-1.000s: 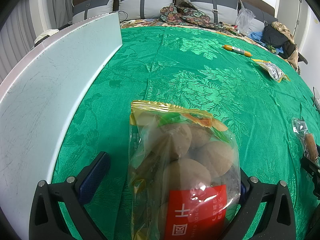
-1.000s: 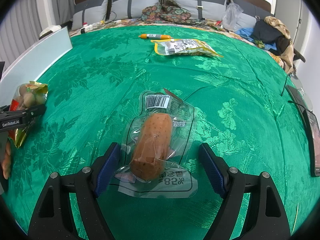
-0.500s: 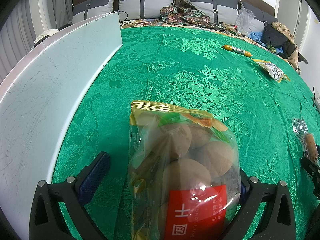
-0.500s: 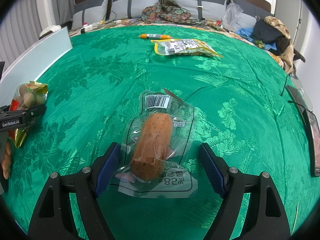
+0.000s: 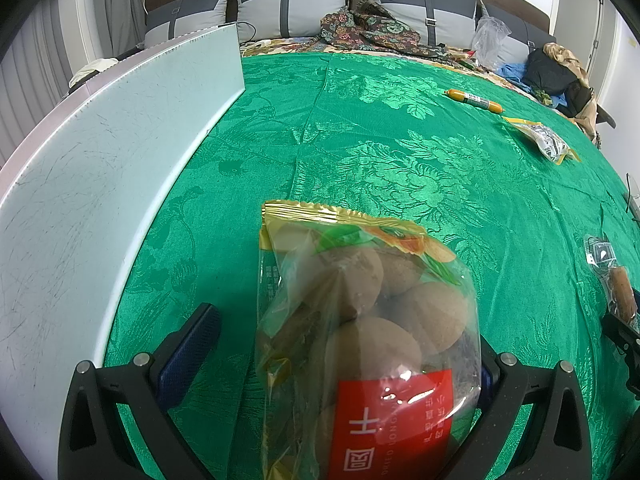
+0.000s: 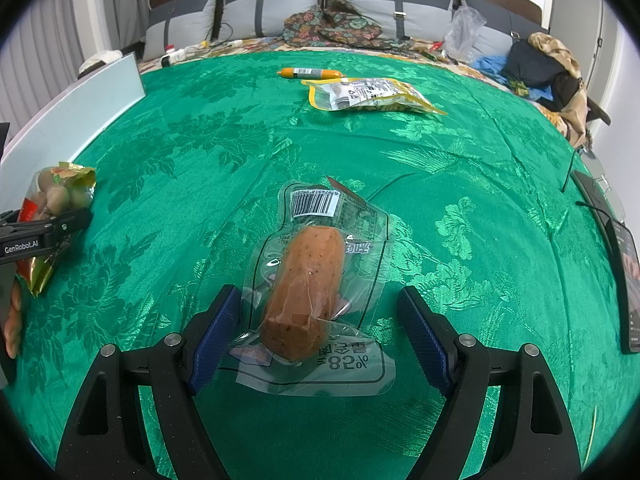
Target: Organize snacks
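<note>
A clear bag of brown round snacks (image 5: 360, 320) with a red label and gold top lies on the green cloth between the fingers of my left gripper (image 5: 344, 328). The bag rests against the right finger, while green cloth shows between it and the left pad (image 5: 188, 356), so the jaws stand open. The same bag (image 6: 56, 200) appears at the left edge of the right wrist view. My right gripper (image 6: 318, 292) is open around a sausage in a clear vacuum pack (image 6: 308, 292), its pads standing apart from the sausage.
A white board (image 5: 100, 184) stands along the left side of the green cloth (image 6: 200, 140). Farther back lie an orange sausage stick (image 6: 312, 73) and a yellow-edged snack pack (image 6: 372, 94). A phone (image 6: 628, 280) lies at the right edge. Pillows and clothes line the back.
</note>
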A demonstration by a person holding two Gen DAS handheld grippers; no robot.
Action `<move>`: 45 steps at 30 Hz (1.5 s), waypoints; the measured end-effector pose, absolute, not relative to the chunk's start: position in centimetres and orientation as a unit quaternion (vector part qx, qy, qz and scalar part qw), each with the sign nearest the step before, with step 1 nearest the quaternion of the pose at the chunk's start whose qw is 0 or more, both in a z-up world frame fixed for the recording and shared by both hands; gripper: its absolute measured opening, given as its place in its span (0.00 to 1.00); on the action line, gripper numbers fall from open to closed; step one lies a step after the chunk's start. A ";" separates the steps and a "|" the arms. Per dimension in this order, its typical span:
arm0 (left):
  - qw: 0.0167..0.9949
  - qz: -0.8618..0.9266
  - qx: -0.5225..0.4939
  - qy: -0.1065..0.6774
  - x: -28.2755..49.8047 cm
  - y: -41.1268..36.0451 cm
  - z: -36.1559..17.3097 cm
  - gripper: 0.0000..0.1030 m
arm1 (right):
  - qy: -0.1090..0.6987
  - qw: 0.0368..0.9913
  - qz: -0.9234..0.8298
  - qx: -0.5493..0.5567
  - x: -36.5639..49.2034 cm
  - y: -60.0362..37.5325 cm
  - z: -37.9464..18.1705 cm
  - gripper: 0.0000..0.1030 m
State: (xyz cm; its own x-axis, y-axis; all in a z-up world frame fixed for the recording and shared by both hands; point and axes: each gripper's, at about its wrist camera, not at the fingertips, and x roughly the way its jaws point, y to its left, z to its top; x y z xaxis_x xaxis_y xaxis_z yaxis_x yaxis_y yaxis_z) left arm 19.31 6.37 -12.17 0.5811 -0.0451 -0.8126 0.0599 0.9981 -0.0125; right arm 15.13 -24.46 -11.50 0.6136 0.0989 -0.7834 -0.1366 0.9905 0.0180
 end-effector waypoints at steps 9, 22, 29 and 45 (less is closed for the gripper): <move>0.889 -0.030 0.008 0.457 19.3 6.4 -12.2 1.00 | 0.435 0.898 0.066 -0.021 15.1 -24.4 -11.5 0.81; 0.844 -0.101 -0.001 0.527 19.7 6.0 -10.1 0.60 | 0.500 0.859 0.099 0.032 16.3 -25.4 -10.2 0.60; 0.842 -0.139 -0.130 0.504 15.1 8.7 -5.5 0.60 | 0.474 0.851 0.137 0.178 14.3 -26.5 -6.9 0.60; 0.906 -0.011 -0.175 0.386 14.0 29.9 8.9 0.61 | 0.356 0.847 0.361 0.160 15.3 -4.9 9.9 0.61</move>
State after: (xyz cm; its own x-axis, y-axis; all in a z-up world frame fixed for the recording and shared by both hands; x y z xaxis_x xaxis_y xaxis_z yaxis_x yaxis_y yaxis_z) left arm 14.04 29.94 8.95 0.7019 -0.1554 -0.6951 -0.1140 0.9388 -0.3251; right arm 15.30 -4.95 9.88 0.4866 0.7247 -0.4878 -0.4974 0.6889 0.5272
